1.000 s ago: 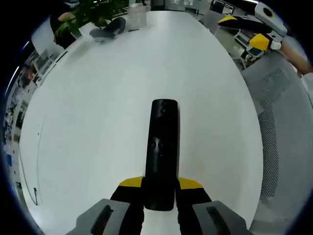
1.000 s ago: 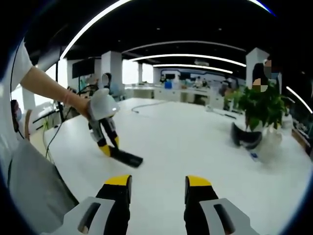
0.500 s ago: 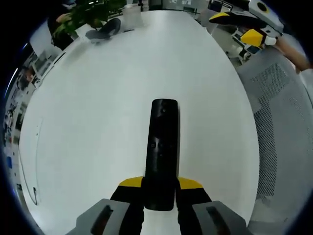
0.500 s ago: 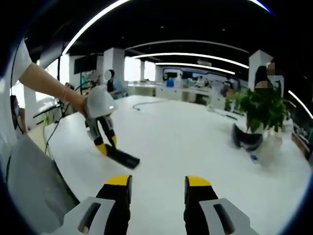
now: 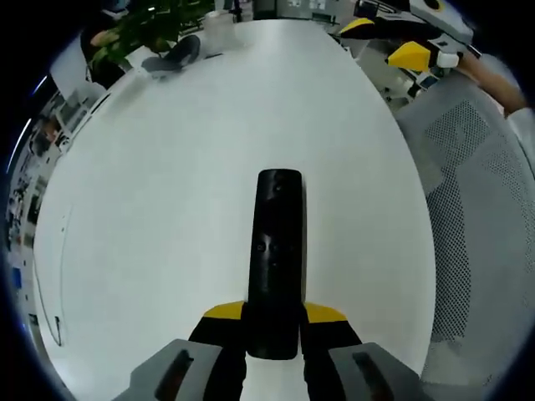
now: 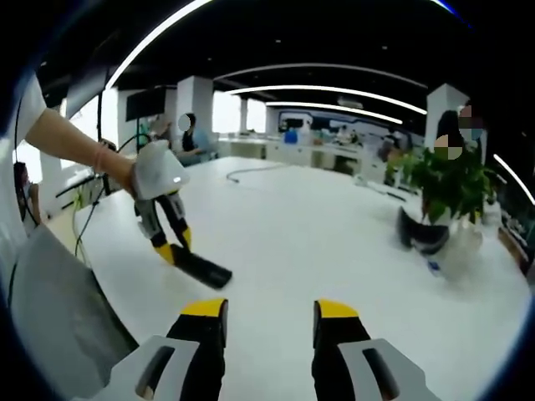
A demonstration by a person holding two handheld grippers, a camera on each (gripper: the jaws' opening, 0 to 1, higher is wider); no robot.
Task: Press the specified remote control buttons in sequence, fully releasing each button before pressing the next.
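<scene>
- The left tool (image 5: 272, 322) is clenched on the near end of the black remote control (image 5: 275, 259), which points away from it over the white worktop (image 5: 167, 192). In the right gripper view the same left tool (image 6: 170, 244) holds the remote control (image 6: 199, 268) out near the worktop's left edge, its far end low to the surface; whether it touches I cannot tell.
- The right tool (image 6: 267, 322) is released, its yellow-tipped jaws apart with nothing between them, and well apart from the remote. In the left gripper view it sits at far right (image 5: 393, 38).
- Judged step: the remote is presented for pressing, no button yet under contact. The next move calls for bringing the right tool across and setting one jaw tip on the chosen button, while the left holds steady.
- Containers: a pot with a leafy plant (image 6: 447, 188) stands at the far right of the worktop, a dark rounded object (image 6: 420, 234) just beside it.
</scene>
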